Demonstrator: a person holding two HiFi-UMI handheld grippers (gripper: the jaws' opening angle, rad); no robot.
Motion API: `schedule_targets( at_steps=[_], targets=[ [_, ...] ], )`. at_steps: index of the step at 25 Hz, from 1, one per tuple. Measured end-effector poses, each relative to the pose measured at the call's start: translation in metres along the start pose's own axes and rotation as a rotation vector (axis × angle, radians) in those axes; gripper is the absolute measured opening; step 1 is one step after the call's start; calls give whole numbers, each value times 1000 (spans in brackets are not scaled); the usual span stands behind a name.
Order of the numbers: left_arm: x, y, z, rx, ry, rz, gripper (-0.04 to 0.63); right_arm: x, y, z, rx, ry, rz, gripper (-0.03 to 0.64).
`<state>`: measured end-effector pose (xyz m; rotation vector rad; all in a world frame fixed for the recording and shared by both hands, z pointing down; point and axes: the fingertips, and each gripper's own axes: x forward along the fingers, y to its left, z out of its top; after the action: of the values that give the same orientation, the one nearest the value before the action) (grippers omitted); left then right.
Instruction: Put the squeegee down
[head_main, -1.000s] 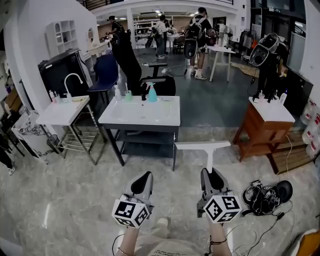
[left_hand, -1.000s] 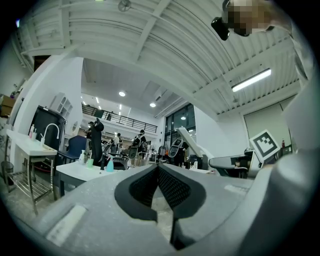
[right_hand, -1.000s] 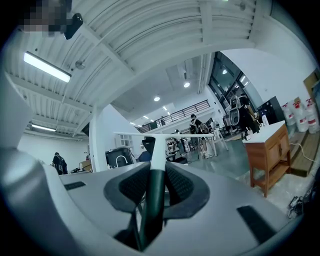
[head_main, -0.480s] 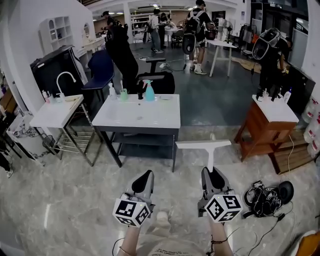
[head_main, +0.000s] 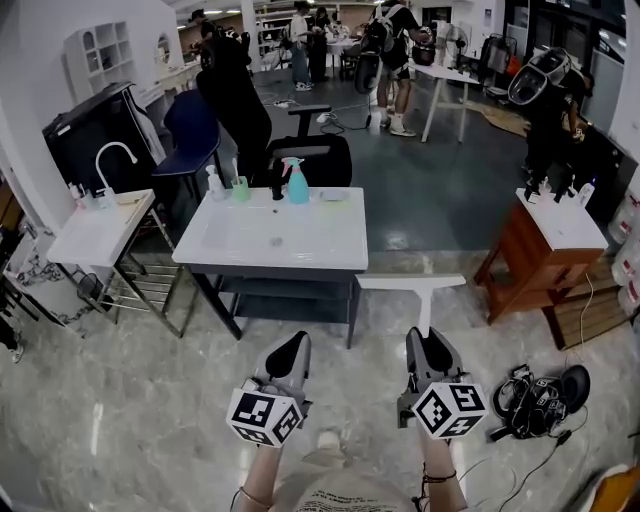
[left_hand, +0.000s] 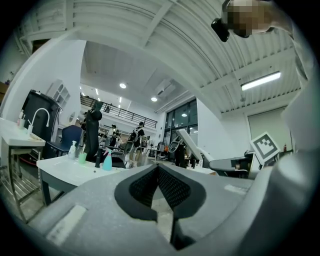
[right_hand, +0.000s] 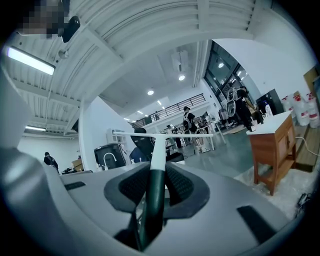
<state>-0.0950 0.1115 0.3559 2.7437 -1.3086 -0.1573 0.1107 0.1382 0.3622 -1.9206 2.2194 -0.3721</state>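
The squeegee (head_main: 411, 284) is white and T-shaped, with a dark green grip (right_hand: 154, 192). My right gripper (head_main: 425, 342) is shut on that grip and holds it level, blade forward, just right of the near right corner of the white sink table (head_main: 330, 258). In the right gripper view, the white shaft (right_hand: 159, 149) runs out from between the pads (right_hand: 177, 182) of my right gripper (right_hand: 156, 172) to the crossbar. My left gripper (head_main: 290, 350) is alongside, in front of the table's near edge. In the left gripper view, the pads of my left gripper (left_hand: 158, 169) meet with nothing between them.
A blue spray bottle (head_main: 297, 186), a green cup and a soap bottle stand at the sink table's far edge. A smaller sink stand (head_main: 95, 232) is at the left, a wooden cabinet (head_main: 540, 262) at the right. Black cables (head_main: 532, 397) lie on the floor. People stand far back.
Both grippers and the view have moved forward toward the white sink table, which now lies closer. The squeegee stays in the right gripper, in the same pose.
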Motion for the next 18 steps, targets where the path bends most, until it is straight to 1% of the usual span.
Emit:
schedule_targets(
  at_steps=[5, 8, 15, 18],
  targets=[
    [34, 27, -1, -6, 1, -11, 21, 43, -6, 0, 9, 3, -16, 92],
    [49, 39, -4, -4, 9, -23, 21, 60, -7, -3, 32, 1, -23, 92],
    [74, 56, -6, -10, 11, -47, 21, 89, -11, -9, 32, 7, -38, 92],
    [83, 55, -10, 10, 27, -60, 22, 98, -14, -10, 37, 11, -45, 92]
  ],
)
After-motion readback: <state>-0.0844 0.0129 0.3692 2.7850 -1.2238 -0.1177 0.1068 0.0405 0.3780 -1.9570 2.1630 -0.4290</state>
